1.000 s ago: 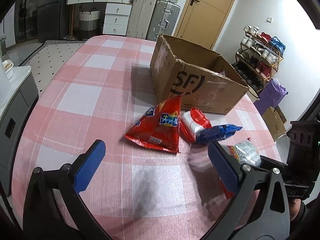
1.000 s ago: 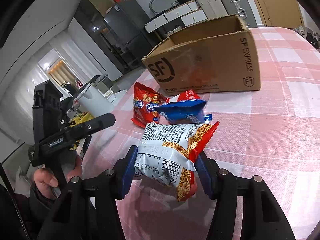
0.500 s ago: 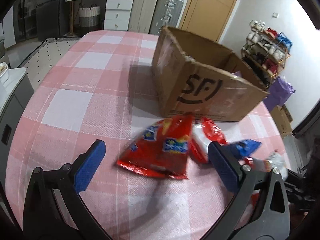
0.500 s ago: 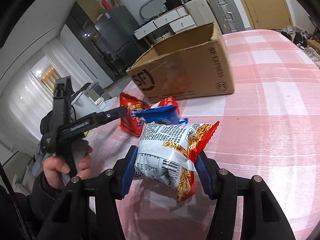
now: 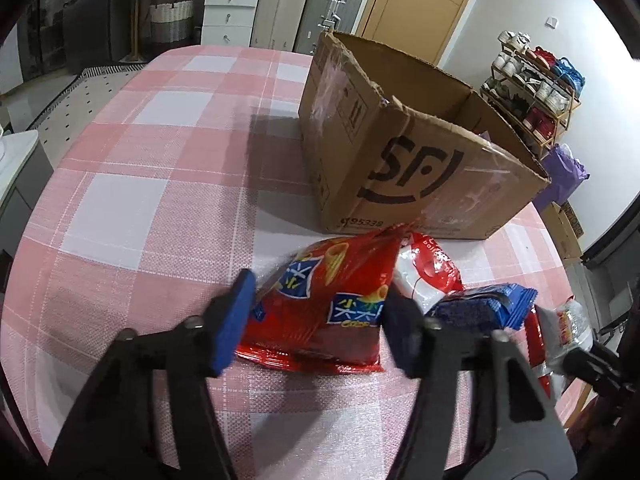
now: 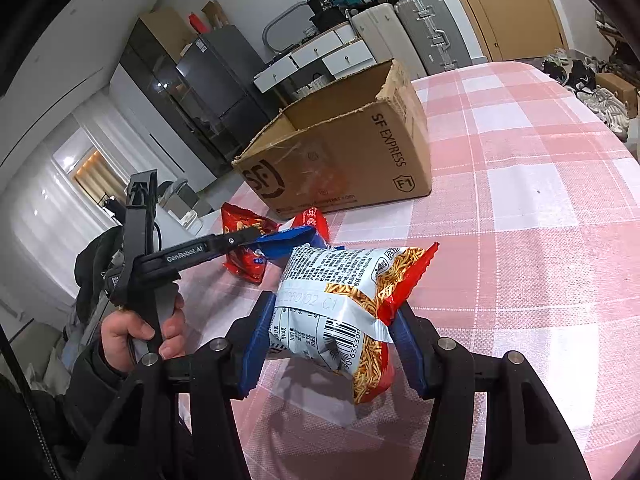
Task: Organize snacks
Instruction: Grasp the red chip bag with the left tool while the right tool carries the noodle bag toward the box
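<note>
Suitcases (image 5: 308, 0), drawers (image 5: 230, 12), door (image 5: 424, 0), shoe rack (image 5: 532, 92).

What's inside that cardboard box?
Only bare brown inner walls show inside the cardboard box; no snack is visible in it. Its floor is hidden by the near walls in both views, so something lying low inside cannot be ruled out.
</note>
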### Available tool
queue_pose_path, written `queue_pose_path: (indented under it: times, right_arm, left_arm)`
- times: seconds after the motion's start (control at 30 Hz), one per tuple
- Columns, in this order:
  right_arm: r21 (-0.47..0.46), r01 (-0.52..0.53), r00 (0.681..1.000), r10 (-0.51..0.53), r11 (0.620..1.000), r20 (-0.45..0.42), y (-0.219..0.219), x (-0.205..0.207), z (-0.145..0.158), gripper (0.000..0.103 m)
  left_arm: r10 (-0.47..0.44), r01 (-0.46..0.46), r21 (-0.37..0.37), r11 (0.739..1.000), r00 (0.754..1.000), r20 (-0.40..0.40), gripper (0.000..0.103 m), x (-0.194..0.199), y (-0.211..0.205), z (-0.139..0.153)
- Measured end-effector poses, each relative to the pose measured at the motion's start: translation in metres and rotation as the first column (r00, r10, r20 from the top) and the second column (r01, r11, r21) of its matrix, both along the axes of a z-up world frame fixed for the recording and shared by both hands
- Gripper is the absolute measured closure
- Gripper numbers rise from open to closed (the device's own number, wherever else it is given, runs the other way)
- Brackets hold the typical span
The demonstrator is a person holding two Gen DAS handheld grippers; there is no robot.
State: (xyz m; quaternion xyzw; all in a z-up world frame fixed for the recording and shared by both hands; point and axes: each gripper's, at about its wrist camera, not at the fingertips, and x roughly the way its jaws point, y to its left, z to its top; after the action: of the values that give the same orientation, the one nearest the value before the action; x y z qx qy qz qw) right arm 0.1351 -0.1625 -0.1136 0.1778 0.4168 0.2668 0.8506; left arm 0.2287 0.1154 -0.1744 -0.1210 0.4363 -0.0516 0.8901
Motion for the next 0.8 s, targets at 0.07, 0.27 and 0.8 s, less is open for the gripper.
queue_pose_path:
  times: [0.07,0.27,0.8]
  right_arm:
    - [0.0,-0.004,1.0,0.004,1.0,0.008,0.0,-0.002,0.002,0.046]
    - [0.004,-0.008,1.0,0.008,1.0,0.02,0.002,0.0,0.005,0.046]
    - [0.011,0.001,0.999,-0.001,1.0,0.049,-0.001,0.0,0.016,0.046]
  left_arm:
    - [-0.013,0.013,0.002,1.0,1.0,0.015,0.064,-0.002,-0.001,0.002]
    - [-0.027,0.027,-0.041,0.999,1.0,0.003,0.068,-0.007,0.006,0.001]
    - [-0.051,0.052,-0.015,0.999,0.998,0.037,0.068,-0.047,0.001,0.023]
